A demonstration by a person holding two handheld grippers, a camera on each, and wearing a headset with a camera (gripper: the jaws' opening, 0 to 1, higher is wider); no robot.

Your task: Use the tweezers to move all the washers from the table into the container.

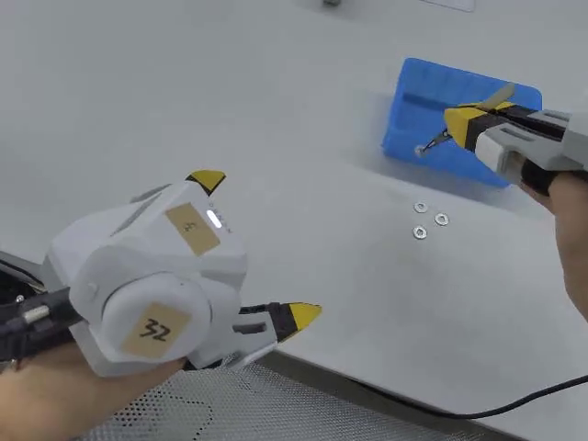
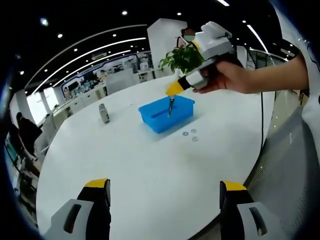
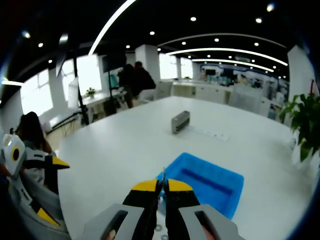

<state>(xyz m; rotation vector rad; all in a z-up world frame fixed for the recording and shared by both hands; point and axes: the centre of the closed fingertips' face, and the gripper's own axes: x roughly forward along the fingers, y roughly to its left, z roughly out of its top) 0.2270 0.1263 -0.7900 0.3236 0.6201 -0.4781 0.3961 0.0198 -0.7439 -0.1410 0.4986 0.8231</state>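
White table (image 1: 276,119) carries the blue container (image 1: 423,92) at far right. The left gripper (image 1: 255,246) is held idle at near left, jaws apart, while the right gripper (image 1: 462,121) is clamped on the tweezers (image 1: 436,140) over the container's near edge. Three washers (image 1: 442,219) lie just near of it; a drop-off is judged in hand, and a descent onto one of them is called for next.

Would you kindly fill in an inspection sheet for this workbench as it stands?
Surface: white table.
Job's things: blue container; three washers lying on the table beside it; tweezers with the tip over the container.
Clutter: small grey box on the table.
Grippers: right gripper shut on the tweezers; left gripper open, holding nothing.
Cables: black cable at the near table edge.
Surroundings: potted plant, open office, people in the background.
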